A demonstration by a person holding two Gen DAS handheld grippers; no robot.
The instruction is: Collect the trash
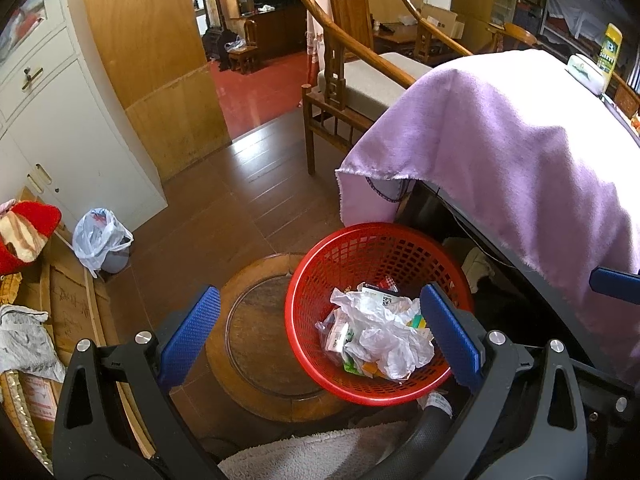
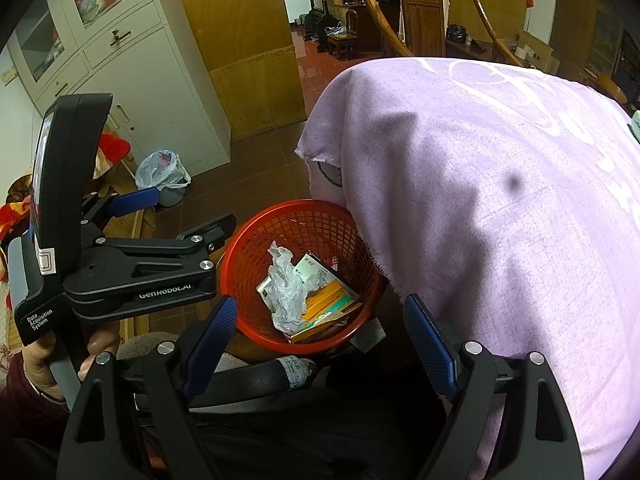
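A red mesh basket [image 1: 320,276] stands on the floor by the table and holds crumpled white paper [image 1: 384,332] and small boxes. It also shows in the right wrist view [image 2: 256,240], with paper [image 2: 286,288] and a yellow box [image 2: 328,300] inside. My left gripper [image 1: 320,332] is open and empty, above the basket's near side. It also shows from the side in the right wrist view [image 2: 188,216]. My right gripper [image 2: 320,320] is open and empty above the basket's near rim.
A table under a purple cloth [image 1: 500,152] overhangs the basket on the right. A round wooden stool [image 1: 260,320] sits left of the basket. A small bin with a white plastic bag [image 1: 102,240] stands by a white cabinet [image 1: 60,128]. A wooden chair [image 1: 360,80] stands behind.
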